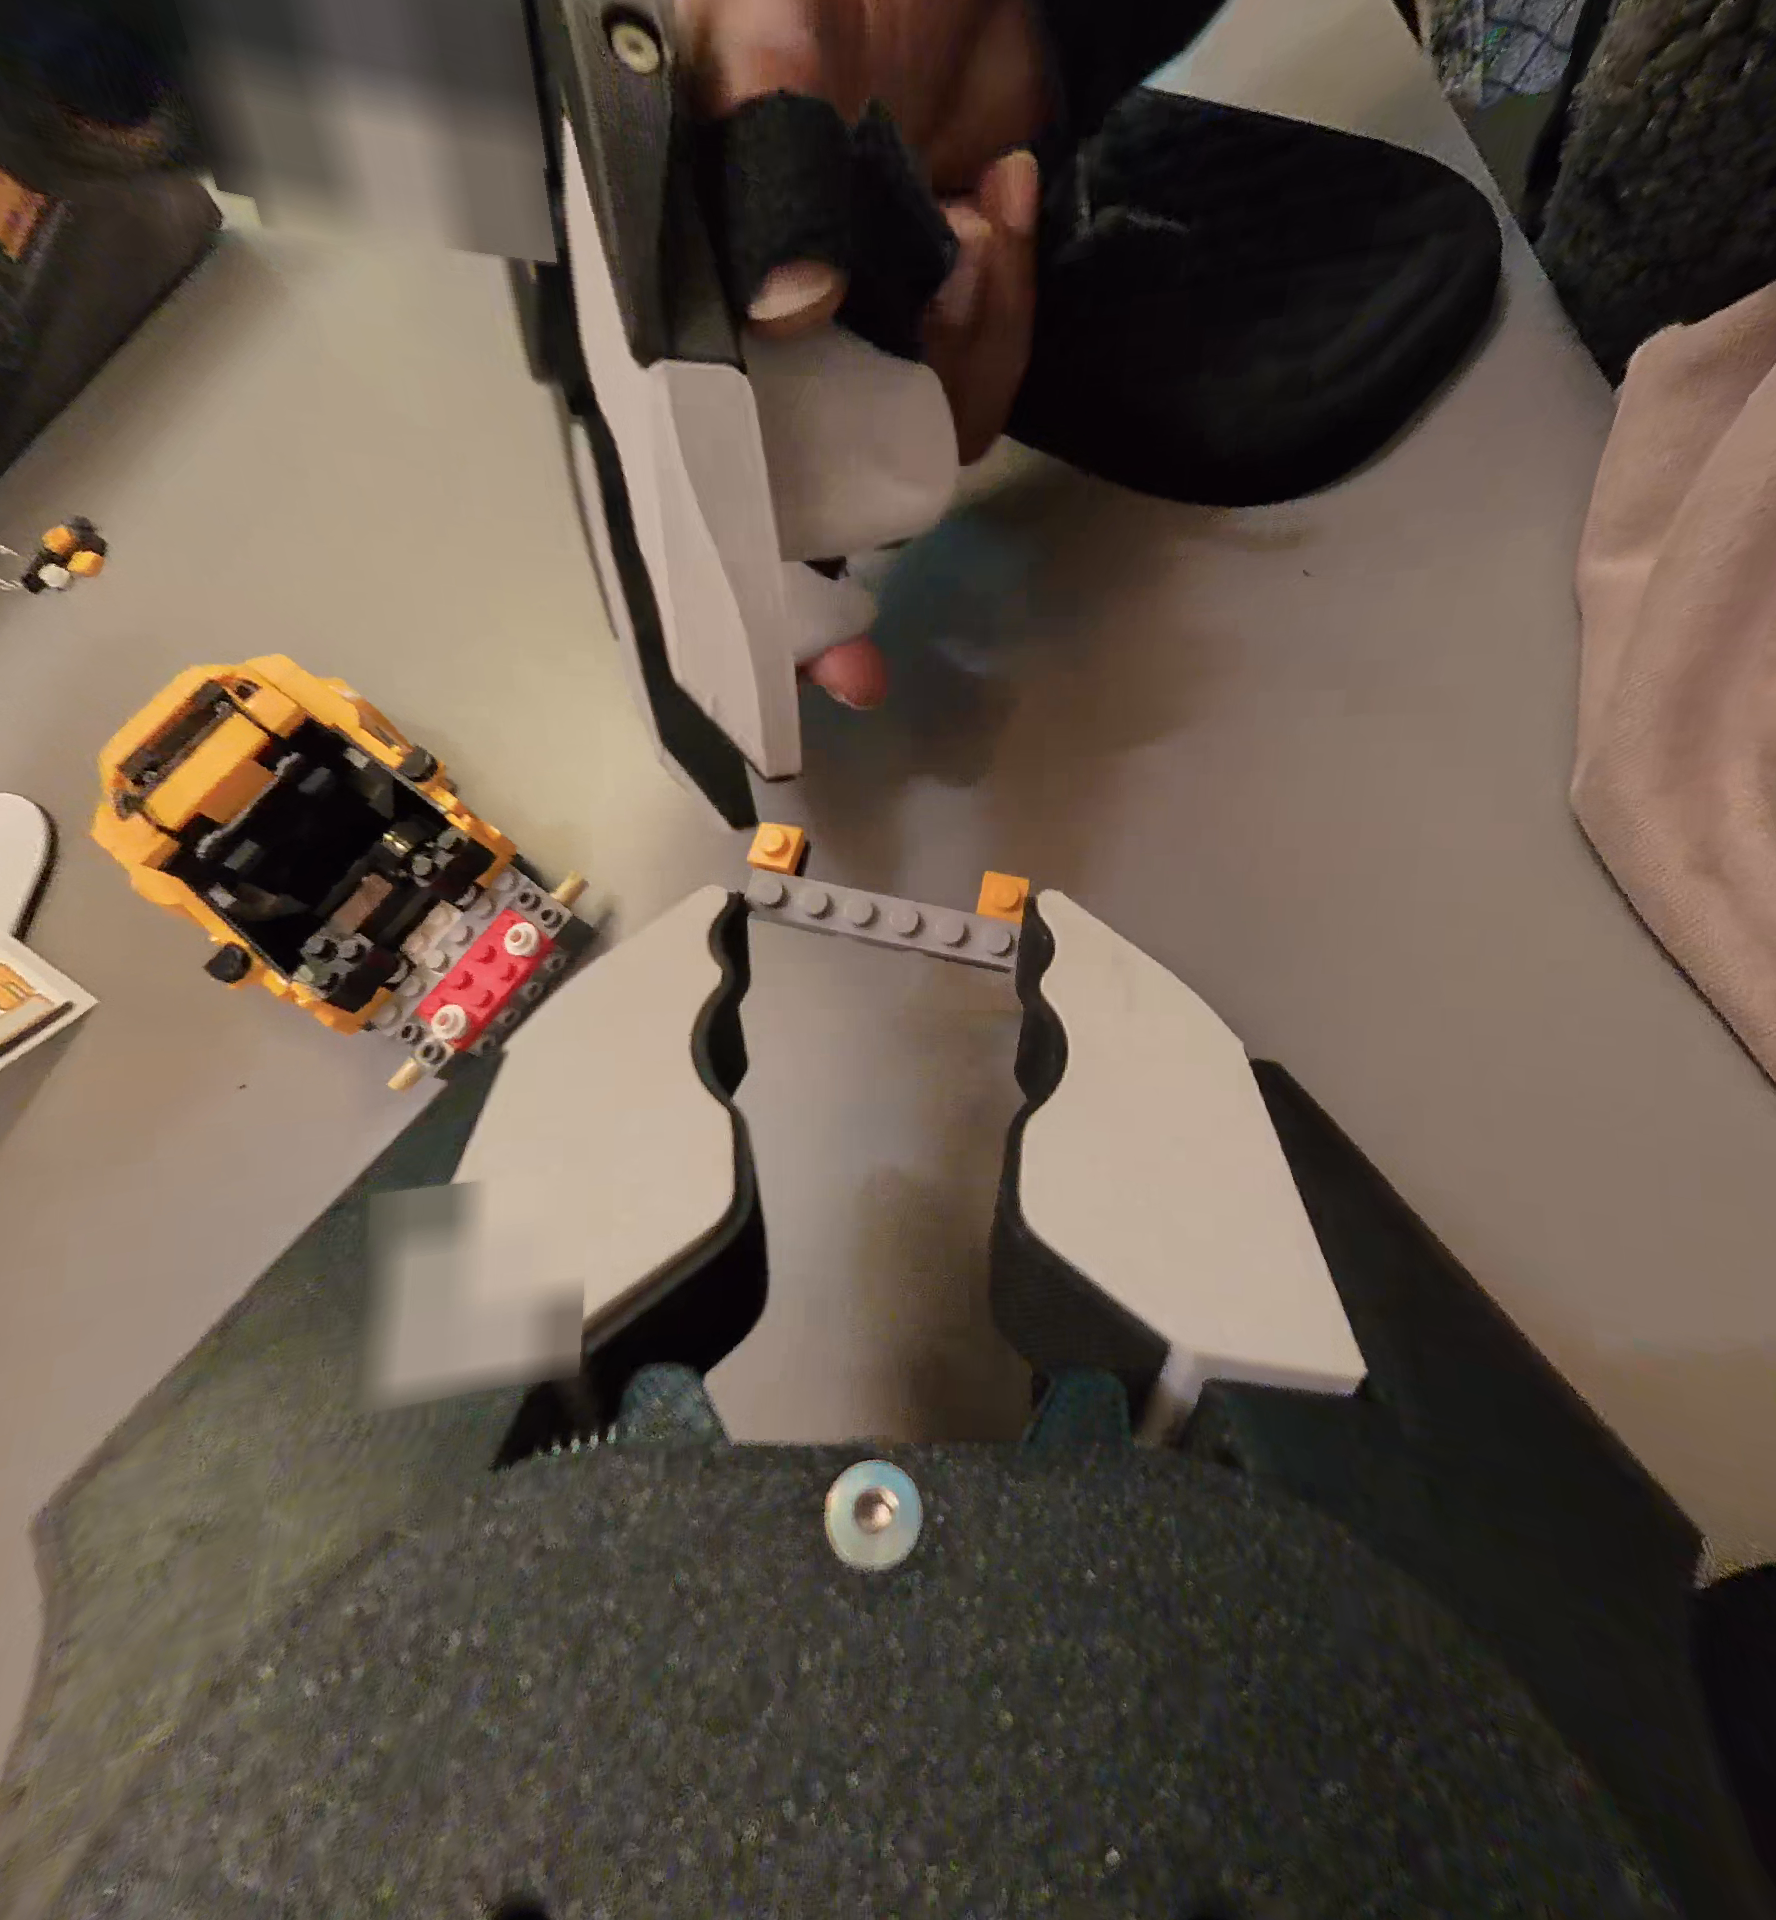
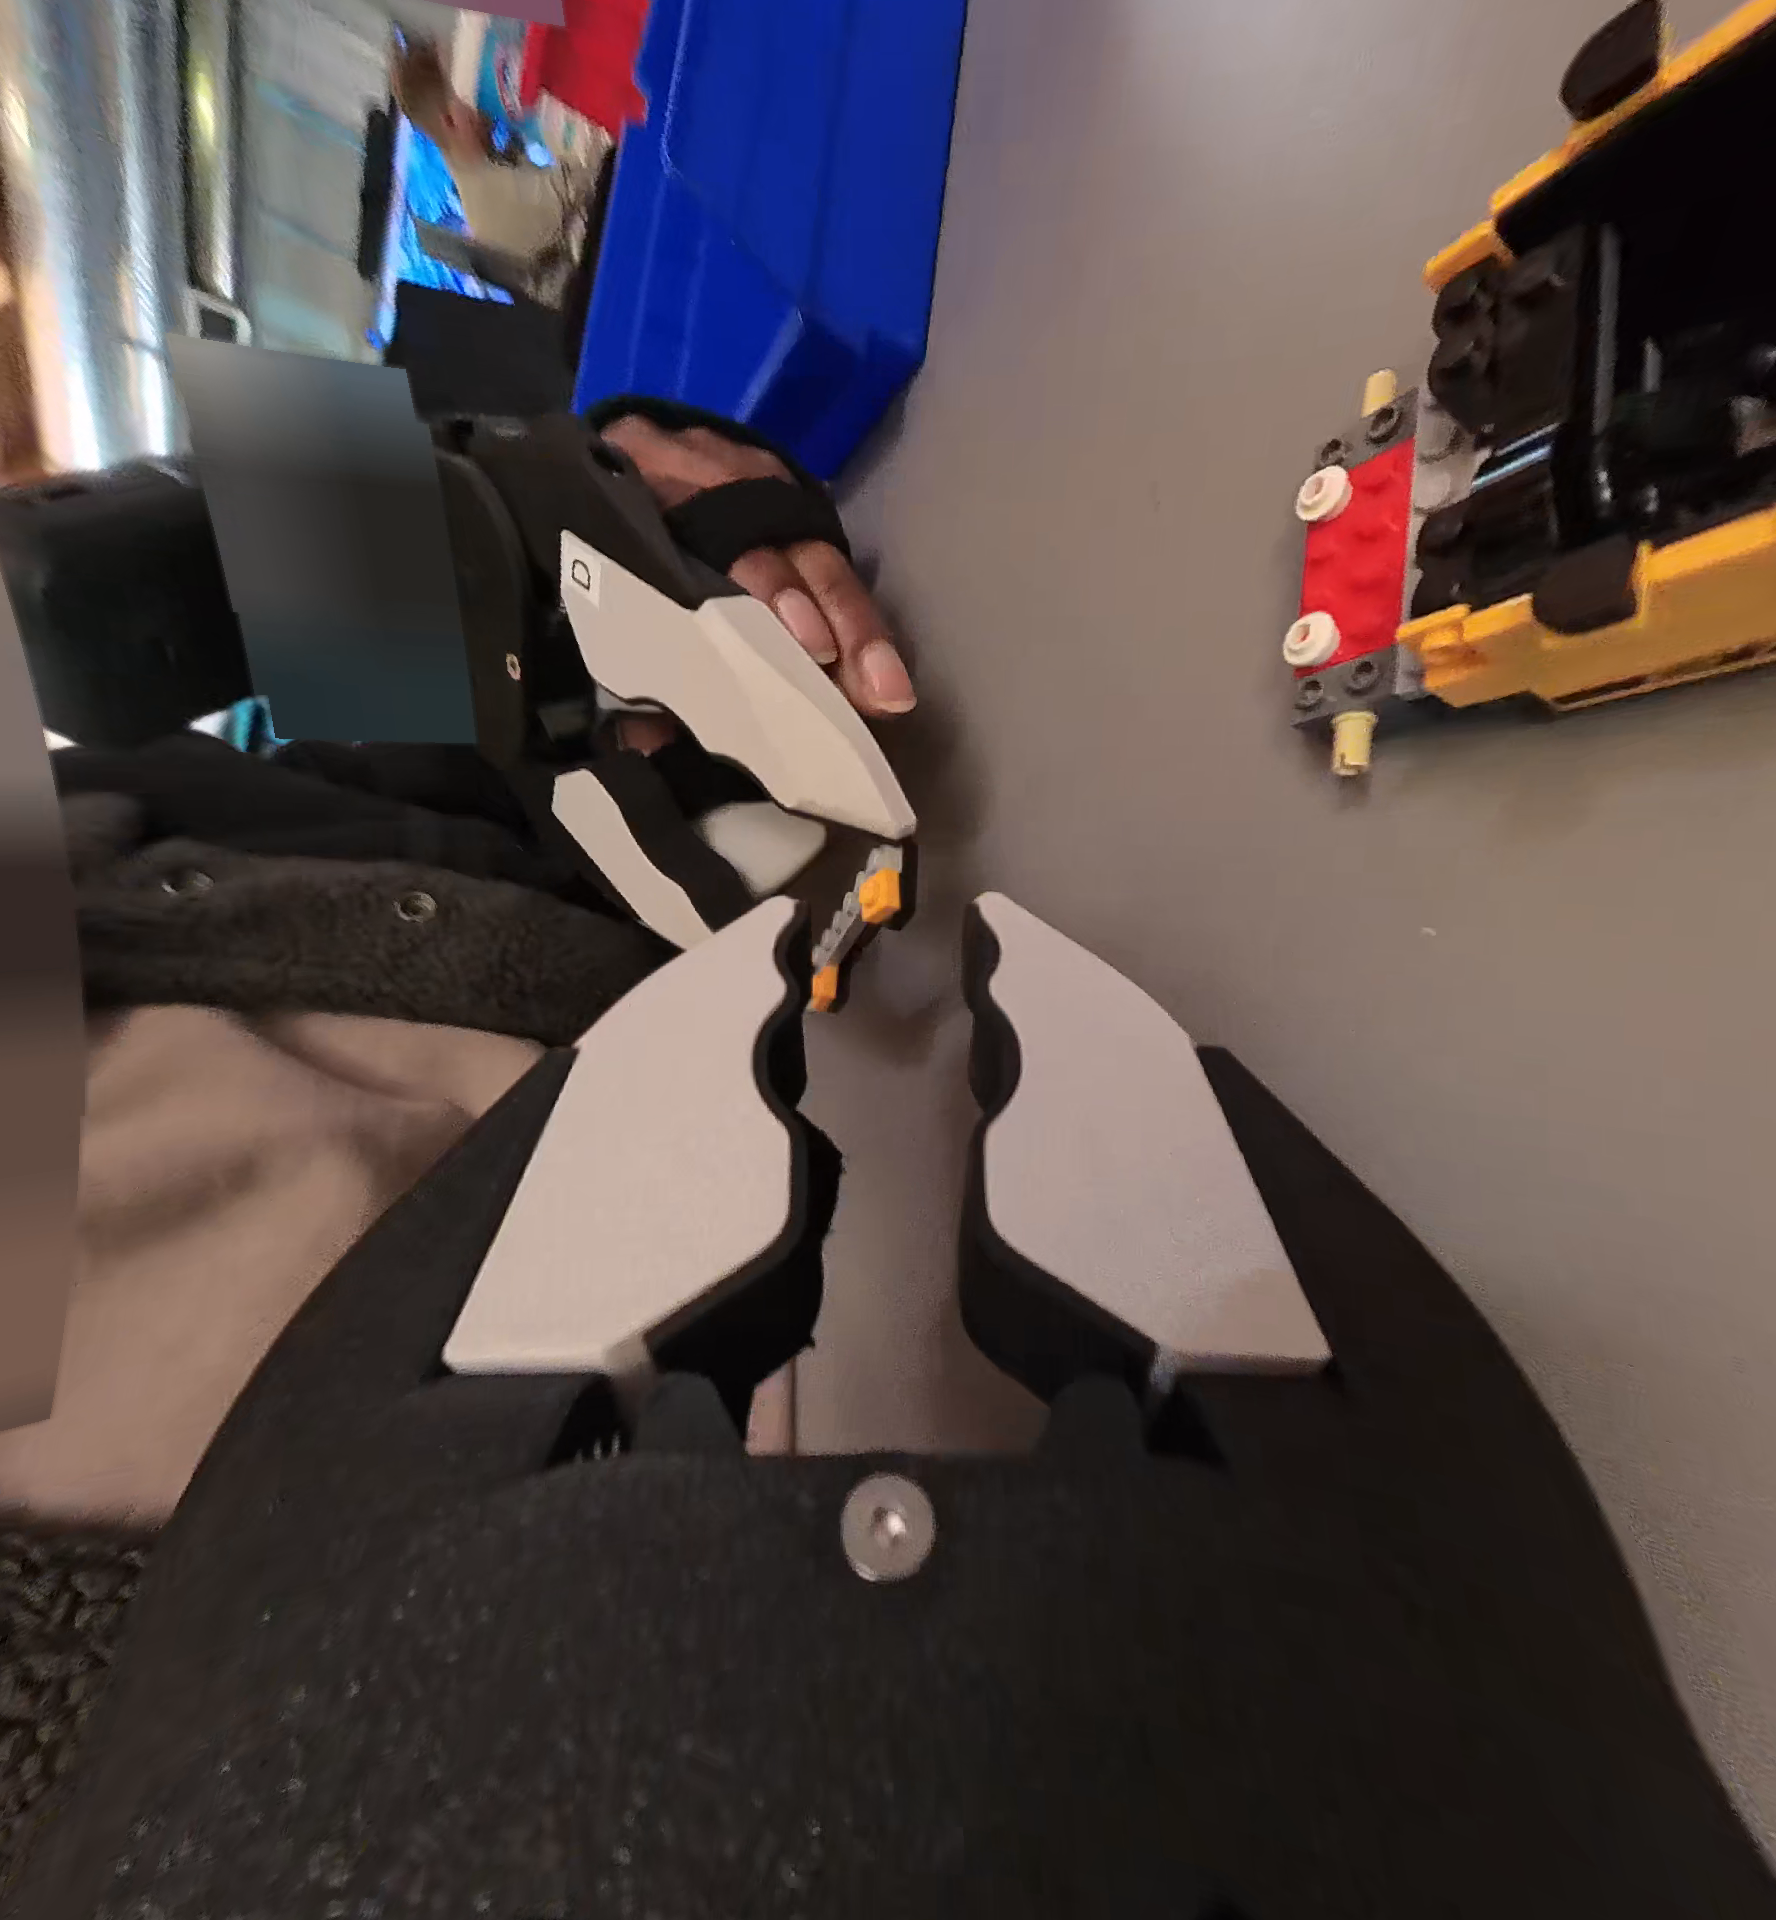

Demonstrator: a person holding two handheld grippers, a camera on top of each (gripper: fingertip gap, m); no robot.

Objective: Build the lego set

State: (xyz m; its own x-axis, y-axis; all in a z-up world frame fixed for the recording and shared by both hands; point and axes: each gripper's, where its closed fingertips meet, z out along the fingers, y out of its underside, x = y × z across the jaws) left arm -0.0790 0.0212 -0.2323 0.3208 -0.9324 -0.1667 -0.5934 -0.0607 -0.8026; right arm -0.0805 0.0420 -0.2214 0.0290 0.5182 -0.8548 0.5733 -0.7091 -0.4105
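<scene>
Between your left gripper's [image 1: 879, 925] fingertips the grey strip [image 1: 884, 920] lies crosswise, clamped end to end, orange studs [image 1: 1003, 894] at both ends. Your right gripper [image 2: 884, 925] hangs just beside it, jaws narrowly parted, empty.

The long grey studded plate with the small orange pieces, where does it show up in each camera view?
Left wrist view: the long grey studded plate sits just above centre, spanning the left tool's fingertips, which clamp its ends.
Right wrist view: just above centre, tilted, held by the far tool, beside the open right tool.
Shared landmark: the yellow and black lego car.
</scene>
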